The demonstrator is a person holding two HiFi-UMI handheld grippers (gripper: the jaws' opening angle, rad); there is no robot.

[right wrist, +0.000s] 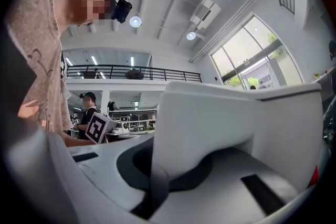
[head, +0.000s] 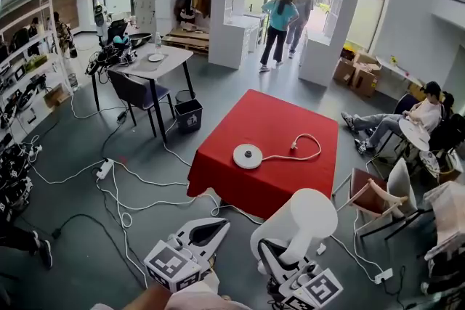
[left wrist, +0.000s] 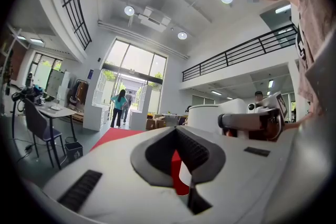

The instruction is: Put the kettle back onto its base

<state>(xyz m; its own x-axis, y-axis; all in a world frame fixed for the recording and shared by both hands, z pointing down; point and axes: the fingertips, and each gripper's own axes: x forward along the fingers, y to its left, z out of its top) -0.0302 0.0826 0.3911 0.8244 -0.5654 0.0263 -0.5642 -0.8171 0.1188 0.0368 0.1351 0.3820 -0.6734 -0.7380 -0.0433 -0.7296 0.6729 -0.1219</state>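
The round white kettle base [head: 248,156] lies on the red table [head: 276,112] with its white cord [head: 305,149] looping to the right. The white kettle [head: 309,218] hangs off the table's near edge, short of the base. My right gripper [head: 278,252] is shut on its handle. In the right gripper view the kettle [right wrist: 236,123] fills the middle and its handle runs down between the jaws of the right gripper [right wrist: 160,165]. My left gripper [head: 220,226] is shut and empty, left of the kettle. In the left gripper view, the left gripper [left wrist: 176,129] points at the red table [left wrist: 113,136].
Power cables and a strip [head: 105,169] trail over the floor left of the red table. A grey table [head: 156,65] with chairs and a bin [head: 189,115] stands beyond. A chair [head: 370,196] is at the right. Two people [head: 280,25] stand by the doorway; another [head: 418,116] sits at the right.
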